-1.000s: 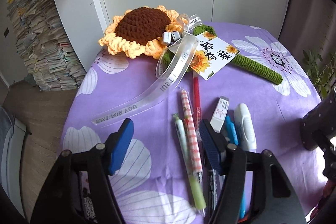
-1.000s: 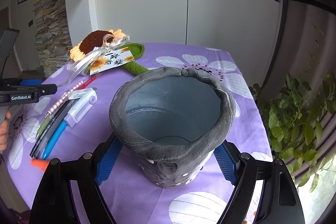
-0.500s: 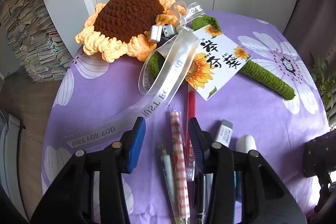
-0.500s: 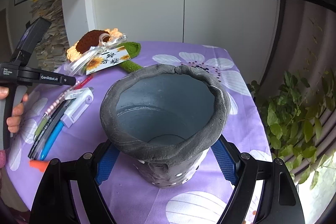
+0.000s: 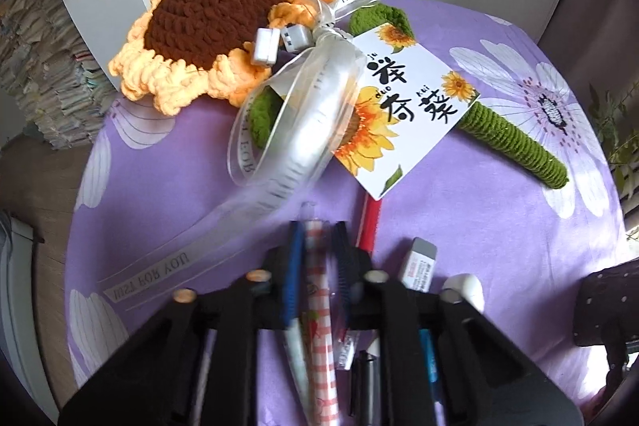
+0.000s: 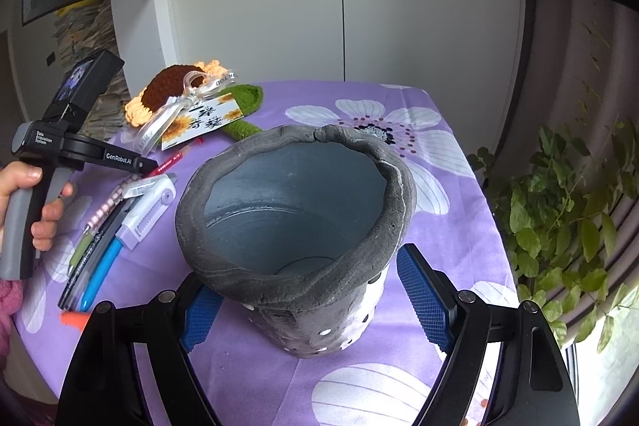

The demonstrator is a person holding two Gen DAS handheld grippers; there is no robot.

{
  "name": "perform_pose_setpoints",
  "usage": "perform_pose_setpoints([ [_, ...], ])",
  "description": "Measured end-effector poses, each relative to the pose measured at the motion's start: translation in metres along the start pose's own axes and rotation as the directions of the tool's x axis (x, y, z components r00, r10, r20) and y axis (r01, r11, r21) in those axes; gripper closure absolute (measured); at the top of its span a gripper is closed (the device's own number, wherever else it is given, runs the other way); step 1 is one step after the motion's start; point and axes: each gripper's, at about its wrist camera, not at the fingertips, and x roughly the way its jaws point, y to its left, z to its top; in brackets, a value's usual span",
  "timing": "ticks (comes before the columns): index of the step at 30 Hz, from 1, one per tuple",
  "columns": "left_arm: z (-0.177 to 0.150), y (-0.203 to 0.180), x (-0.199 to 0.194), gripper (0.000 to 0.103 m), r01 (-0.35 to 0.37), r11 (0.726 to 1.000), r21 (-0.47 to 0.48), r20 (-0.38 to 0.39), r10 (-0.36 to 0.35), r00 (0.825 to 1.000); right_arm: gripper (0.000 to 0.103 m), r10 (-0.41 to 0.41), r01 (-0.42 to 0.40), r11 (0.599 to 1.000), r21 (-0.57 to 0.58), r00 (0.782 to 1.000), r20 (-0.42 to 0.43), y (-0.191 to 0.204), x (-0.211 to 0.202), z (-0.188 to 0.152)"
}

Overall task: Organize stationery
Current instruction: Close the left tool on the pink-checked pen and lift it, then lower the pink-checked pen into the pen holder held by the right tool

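Observation:
My left gripper (image 5: pixel 317 246) is shut on a pink checked pen (image 5: pixel 319 302), which lies between its blue pads among several pens on the purple cloth. A red pen (image 5: pixel 369 222), an eraser (image 5: pixel 417 262) and a white correction tape (image 5: pixel 465 286) lie just right of it. In the right wrist view the same pens (image 6: pixel 100 238) lie left of a grey felt pen pot (image 6: pixel 295 222). My right gripper (image 6: pixel 315 310) is open, its blue pads on either side of the pot's base. The left gripper (image 6: pixel 120 158) shows there too.
A crocheted sunflower (image 5: pixel 207 26) with ribbon and a gift card (image 5: pixel 403 110) lies at the table's far side. Its green stem (image 5: pixel 515 142) runs right. A leafy plant (image 6: pixel 559 210) stands past the right table edge. White cabinets (image 6: pixel 343 18) stand behind.
My left gripper has moved forward and down over the pens and closed from wide open onto the pink checked pen. The right gripper has stayed around the pot.

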Motion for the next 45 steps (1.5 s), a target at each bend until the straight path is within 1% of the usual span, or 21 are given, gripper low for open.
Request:
perform_pose_setpoints([
  [2, 0.001, -0.003, -0.002, 0.092, 0.001, 1.0, 0.004, -0.005, -0.001, 1.0, 0.02, 0.0, 0.0, 1.0, 0.003, 1.0, 0.003, -0.001, 0.0, 0.0],
  [5, -0.001, -0.003, -0.011, 0.092, 0.048, 0.999, -0.016, 0.006, -0.048, 0.999, 0.02, -0.001, 0.001, 1.0, 0.003, 1.0, 0.009, -0.001, -0.001, -0.001],
  [9, -0.003, -0.002, -0.044, 0.092, 0.076, 0.997, -0.021, 0.077, -0.074, 0.994, 0.02, -0.001, 0.001, 1.0, 0.001, 1.0, 0.015, -0.002, -0.003, -0.001],
  [13, -0.004, -0.001, -0.077, 0.092, 0.098, 0.995, -0.007, 0.156, -0.096, 0.983, 0.02, -0.002, 0.002, 1.0, 0.004, 1.0, 0.019, -0.003, -0.004, -0.001],
  [16, -0.011, -0.009, -0.101, 0.092, 0.1, 0.995, 0.022, 0.211, -0.102, 0.972, 0.02, -0.001, 0.001, 1.0, 0.01, 1.0, 0.023, -0.003, -0.004, -0.001],
  [23, -0.02, -0.03, -0.132, 0.093, 0.139, 0.987, 0.085, 0.276, -0.157, 0.948, 0.02, 0.009, -0.009, 1.0, 0.015, 0.999, 0.036, -0.004, -0.008, -0.002],
  [24, -0.022, -0.034, -0.139, 0.095, 0.142, 0.985, 0.099, 0.29, -0.165, 0.943, 0.02, 0.01, -0.011, 1.0, 0.015, 0.999, 0.038, -0.005, -0.009, -0.002],
  [30, -0.025, -0.055, -0.167, 0.095, 0.162, 0.975, 0.151, 0.347, -0.206, 0.915, 0.02, 0.025, -0.026, 0.999, 0.02, 0.999, 0.046, -0.008, -0.01, -0.002],
  [32, -0.025, -0.061, -0.175, 0.095, 0.172, 0.971, 0.167, 0.36, -0.222, 0.906, 0.031, 0.03, -0.031, 0.999, 0.012, 0.998, 0.046, -0.007, -0.01, -0.002],
  [35, -0.025, -0.072, -0.187, 0.095, 0.2, 0.962, 0.188, 0.374, -0.258, 0.891, 0.031, 0.028, -0.028, 1.0, -0.001, 0.998, 0.048, -0.005, -0.009, -0.003],
  [37, -0.023, -0.081, -0.198, 0.095, 0.214, 0.954, 0.209, 0.39, -0.282, 0.876, 0.031, 0.028, -0.027, 1.0, -0.011, 0.998, 0.053, -0.004, -0.01, -0.004],
  [39, -0.022, -0.089, -0.211, 0.095, 0.225, 0.946, 0.232, 0.414, -0.306, 0.858, 0.031, 0.04, -0.039, 0.999, -0.015, 0.998, 0.057, -0.004, -0.01, -0.005],
  [41, -0.021, -0.101, -0.224, 0.095, 0.236, 0.935, 0.265, 0.437, -0.334, 0.835, 0.031, 0.049, -0.048, 0.999, -0.024, 0.997, 0.061, -0.003, -0.011, -0.006],
  [43, -0.022, -0.112, -0.233, 0.095, 0.245, 0.923, 0.297, 0.447, -0.361, 0.819, 0.031, 0.051, -0.049, 0.998, -0.037, 0.997, 0.061, -0.001, -0.012, -0.006],
  [45, -0.022, -0.121, -0.239, 0.095, 0.258, 0.91, 0.324, 0.443, -0.387, 0.809, 0.031, 0.052, -0.049, 0.997, -0.056, 0.997, 0.059, 0.001, -0.012, -0.005],
])
